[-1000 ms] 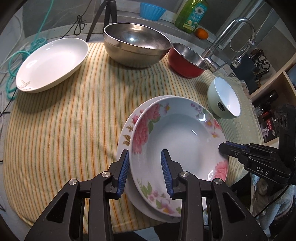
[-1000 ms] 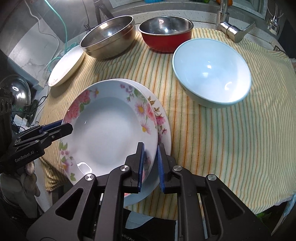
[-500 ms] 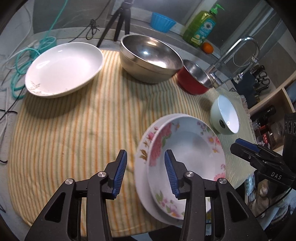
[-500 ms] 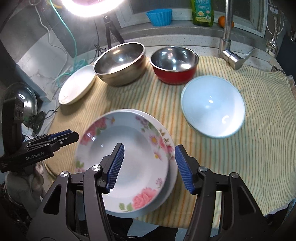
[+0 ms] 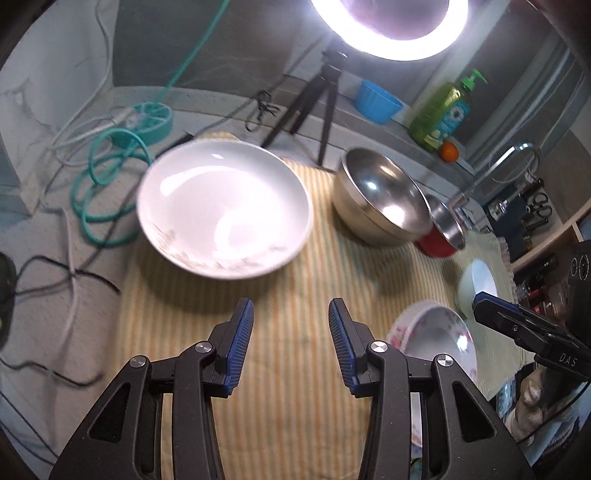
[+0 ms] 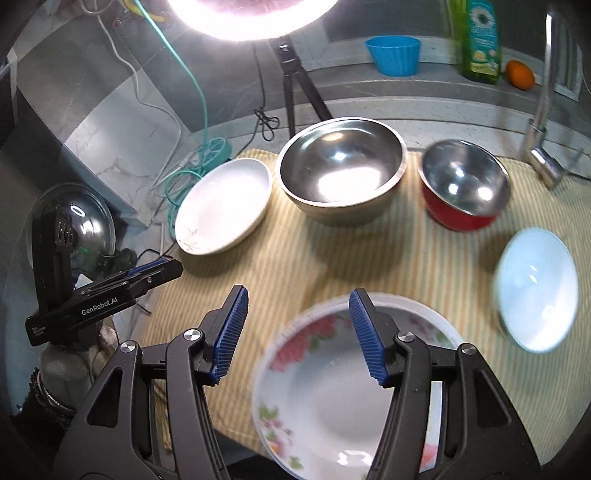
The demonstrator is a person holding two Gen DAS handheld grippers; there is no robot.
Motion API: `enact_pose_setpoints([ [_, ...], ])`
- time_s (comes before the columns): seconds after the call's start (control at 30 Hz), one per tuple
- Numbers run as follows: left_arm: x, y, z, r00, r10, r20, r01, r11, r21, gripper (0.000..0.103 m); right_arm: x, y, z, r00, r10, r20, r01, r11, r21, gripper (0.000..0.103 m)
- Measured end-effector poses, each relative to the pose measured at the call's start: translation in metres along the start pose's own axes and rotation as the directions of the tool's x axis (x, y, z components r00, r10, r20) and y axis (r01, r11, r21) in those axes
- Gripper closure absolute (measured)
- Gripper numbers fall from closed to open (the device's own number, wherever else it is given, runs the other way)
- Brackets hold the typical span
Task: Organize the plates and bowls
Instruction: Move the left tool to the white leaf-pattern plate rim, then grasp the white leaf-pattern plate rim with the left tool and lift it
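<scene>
Striped yellow cloth (image 6: 424, 258) is covering the counter, and a ring light (image 5: 388, 33) on a small tripod (image 5: 321, 99) is glaring down from the back. At the far left, a teal cable (image 5: 107, 192) is lying coiled on the bare counter just beside the cloth.

On the cloth's left end, a white plate (image 5: 225, 206) is sitting alone, its rim near a big steel bowl (image 6: 341, 170). Right of that a red bowl (image 6: 463, 184) with a steel inside is standing just beside the steel one. Farther right, toward the tap (image 6: 543, 122), a pale bowl (image 6: 535, 291) is resting apart from the others, blurred.

At the front edge, two floral plates (image 6: 343, 398) are lying stacked, the upper one slightly off-centre on the lower.

The left gripper (image 5: 291, 334) is hanging over bare cloth in front of the white plate, its blue pads spread wide and gripping nothing. The right gripper (image 6: 297, 326) is hovering above the near-left rim of the floral stack, its jaws likewise spread wide and empty, clear of the plates.

On the back ledge a blue cup (image 6: 393, 55), a green soap bottle (image 6: 478, 40) and an orange (image 6: 519, 74) are standing in a row.
</scene>
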State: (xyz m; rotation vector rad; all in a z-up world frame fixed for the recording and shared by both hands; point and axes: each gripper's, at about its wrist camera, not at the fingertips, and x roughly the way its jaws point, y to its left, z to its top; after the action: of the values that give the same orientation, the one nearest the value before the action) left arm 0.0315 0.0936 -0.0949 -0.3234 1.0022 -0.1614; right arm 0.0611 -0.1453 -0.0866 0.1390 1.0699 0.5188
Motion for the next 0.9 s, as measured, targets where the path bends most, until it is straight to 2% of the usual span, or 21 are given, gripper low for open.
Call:
enact_pose_setpoints([
  [0.2,0.003,0.048,0.043,0.999,0.033,0.039,-0.033,0.999,-0.011,0.062,0.046,0.029,0.026,0.999,0.032,-0.031,-0.032,0.999,0.007,0.043],
  [0.37,0.021,0.081,0.076,0.999,0.022,0.035,-0.021,0.999,-0.027,0.062,0.085,0.034,0.040,0.994,0.046,-0.101,-0.041,0.998,0.050,0.043],
  [0.6,0.048,0.106,0.093,0.999,0.033,0.008,-0.033,0.999,-0.024,0.062,0.118,0.035,0.054,0.991,0.032,-0.131,-0.020,0.996,0.087,0.043],
  [0.77,0.061,0.114,0.100,1.000,0.023,-0.006,-0.023,1.000,-0.021,0.062,0.133,0.040,0.065,0.991,-0.019,-0.134,0.028,0.997,0.065,0.044],
  [0.9,0.067,0.116,0.105,1.000,0.023,-0.006,-0.023,1.000,-0.003,0.062,0.143,0.044,0.070,0.989,-0.033,-0.144,0.041,0.997,0.059,0.053],
])
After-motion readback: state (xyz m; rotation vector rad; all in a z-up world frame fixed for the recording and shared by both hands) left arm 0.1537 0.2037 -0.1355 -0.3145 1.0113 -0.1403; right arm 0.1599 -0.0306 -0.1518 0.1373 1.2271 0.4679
